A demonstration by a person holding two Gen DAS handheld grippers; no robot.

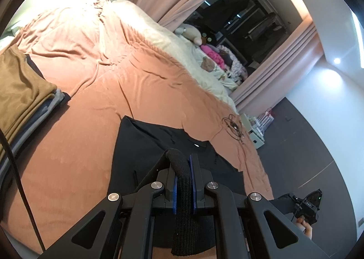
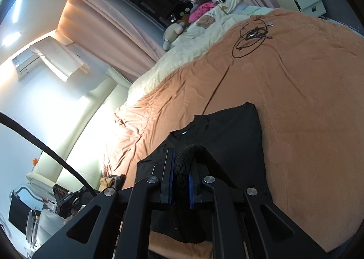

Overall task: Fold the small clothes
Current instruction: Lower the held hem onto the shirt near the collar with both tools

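A black garment [image 1: 159,145] lies spread on the orange bedspread [image 1: 95,109], its neckline with a small white label facing away from me. My left gripper [image 1: 183,163] is shut on a ribbed black edge of that garment, which loops up between the blue pads [image 1: 193,181]. In the right wrist view the same black garment [image 2: 232,131] lies in front, and my right gripper [image 2: 182,163] is shut on another ribbed fold of it. Both held edges are lifted off the bed. The other hand-held gripper [image 1: 307,204] shows at the lower right of the left wrist view.
A stack of folded clothes [image 1: 20,86], brown on top, sits at the bed's left. A coiled black cable [image 2: 252,36] lies on the bedspread further off. A cream quilt [image 1: 159,38], soft toys and curtains are beyond. A white drawer unit [image 2: 304,1] stands past the bed's far edge.
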